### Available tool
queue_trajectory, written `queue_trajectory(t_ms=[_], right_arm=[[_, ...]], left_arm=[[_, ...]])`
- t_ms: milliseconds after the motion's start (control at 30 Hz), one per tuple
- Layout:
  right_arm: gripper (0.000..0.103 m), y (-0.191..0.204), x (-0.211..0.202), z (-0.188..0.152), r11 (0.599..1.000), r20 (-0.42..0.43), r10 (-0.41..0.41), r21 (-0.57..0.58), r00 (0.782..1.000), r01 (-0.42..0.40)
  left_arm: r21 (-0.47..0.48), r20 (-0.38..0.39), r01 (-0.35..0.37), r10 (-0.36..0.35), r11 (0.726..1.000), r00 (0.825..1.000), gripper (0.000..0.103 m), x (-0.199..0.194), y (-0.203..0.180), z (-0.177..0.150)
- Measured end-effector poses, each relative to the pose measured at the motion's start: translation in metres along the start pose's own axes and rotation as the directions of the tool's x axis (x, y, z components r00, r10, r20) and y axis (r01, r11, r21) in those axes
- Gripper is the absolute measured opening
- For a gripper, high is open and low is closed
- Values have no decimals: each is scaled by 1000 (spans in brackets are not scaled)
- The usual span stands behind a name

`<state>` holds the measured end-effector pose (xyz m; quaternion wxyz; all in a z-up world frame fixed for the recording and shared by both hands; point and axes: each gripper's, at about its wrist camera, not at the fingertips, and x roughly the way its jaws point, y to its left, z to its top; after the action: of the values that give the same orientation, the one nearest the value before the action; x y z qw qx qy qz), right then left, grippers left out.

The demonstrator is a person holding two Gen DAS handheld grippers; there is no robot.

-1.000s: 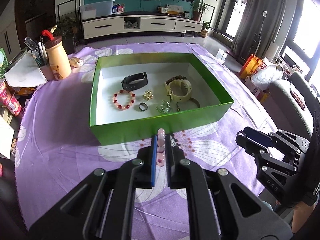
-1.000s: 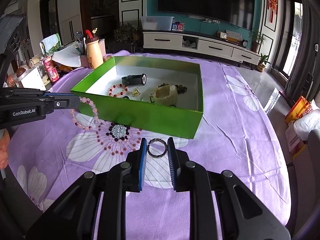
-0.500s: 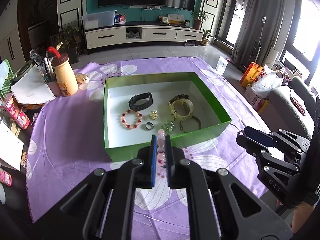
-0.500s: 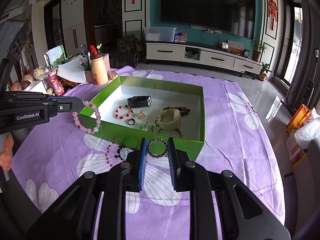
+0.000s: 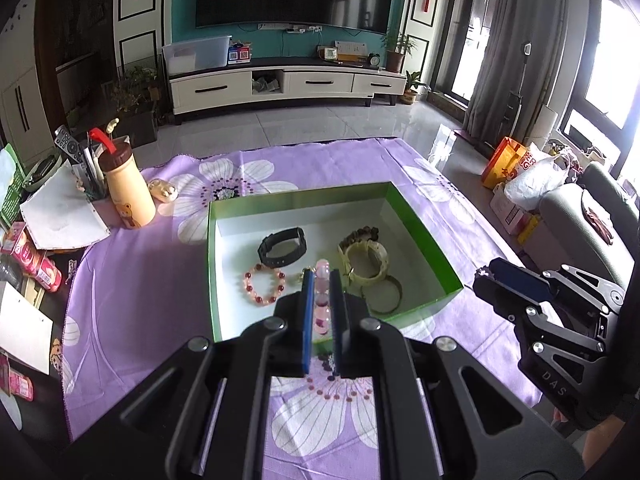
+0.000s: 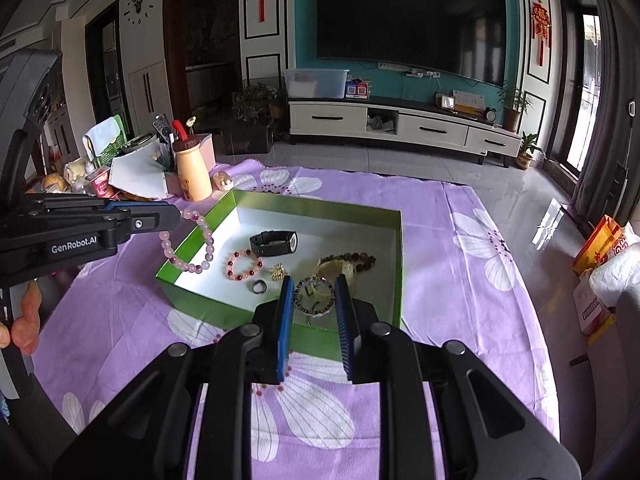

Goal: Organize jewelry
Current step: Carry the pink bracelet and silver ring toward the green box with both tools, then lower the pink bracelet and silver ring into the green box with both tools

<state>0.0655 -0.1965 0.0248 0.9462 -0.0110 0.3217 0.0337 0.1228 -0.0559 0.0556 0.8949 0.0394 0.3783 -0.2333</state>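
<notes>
We see a purple flowered cloth (image 6: 460,240) on the table, with a TV cabinet (image 6: 400,128) beyond it. On the cloth sits the green box (image 6: 400,264), its long side across our view. Over the box's near left corner, our left gripper (image 5: 320,292) pinches a pink bead bracelet (image 6: 188,244) that hangs down in a loop. Over the near wall, our right gripper (image 6: 314,300) clamps a jeweled ring bangle (image 6: 314,296), which stands on edge.

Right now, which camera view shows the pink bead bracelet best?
The right wrist view: the pink bead bracelet hangs as a full loop from the left hand-held gripper over the green box. The left wrist view shows only a few beads edge-on between its fingers.
</notes>
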Motion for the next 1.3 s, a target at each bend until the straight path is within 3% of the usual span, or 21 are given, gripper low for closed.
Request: queue_trajectory(t_ms=[700,1300], right_arm=[[20,-1,38,36,1000,-55,14,23,998,-13],[20,-2,94,46,997,-139,58,54,989,-51]], left_arm=[[-1,-10,-40,40,999,999,7,38,18,29],[-24,-94,-32,30,999,995,7,91,36,36]])
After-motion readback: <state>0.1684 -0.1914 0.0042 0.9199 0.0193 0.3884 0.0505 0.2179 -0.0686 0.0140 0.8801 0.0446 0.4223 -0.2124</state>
